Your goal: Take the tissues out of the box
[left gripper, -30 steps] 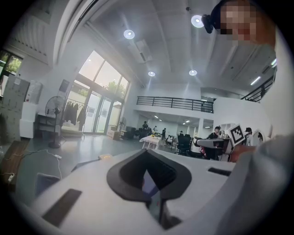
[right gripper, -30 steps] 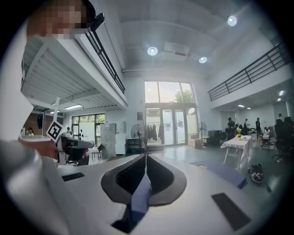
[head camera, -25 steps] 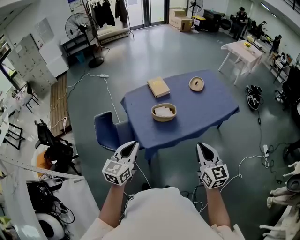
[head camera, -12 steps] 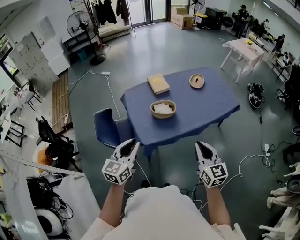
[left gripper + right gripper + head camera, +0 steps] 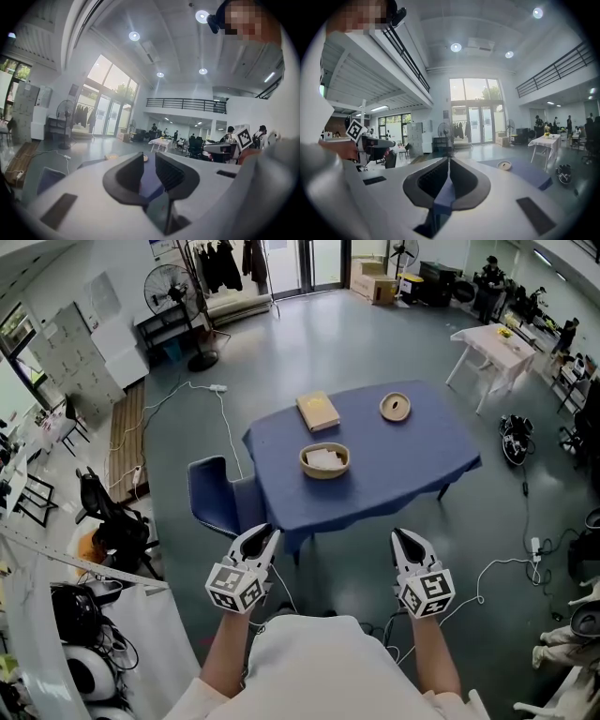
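A flat tan tissue box (image 5: 318, 412) lies at the far side of the table with the blue cloth (image 5: 412, 460). In front of it stands a wooden bowl (image 5: 324, 461) with white tissue in it. Both grippers hover close to my body, well short of the table. On the left gripper (image 5: 265, 533) (image 5: 149, 157) the jaws are opening, with a narrow gap and nothing between them. The right gripper (image 5: 403, 535) (image 5: 449, 159) is shut, its tips meeting on nothing.
A small round wooden dish (image 5: 395, 407) (image 5: 504, 165) sits at the table's far right. A blue chair (image 5: 212, 497) stands at the table's left corner. Cables (image 5: 225, 427) run over the grey floor, and a white folding table (image 5: 491, 347) stands at the back right.
Both grippers keep their place in front of my body. The head view has shifted slightly, so the table sits a little higher in it.
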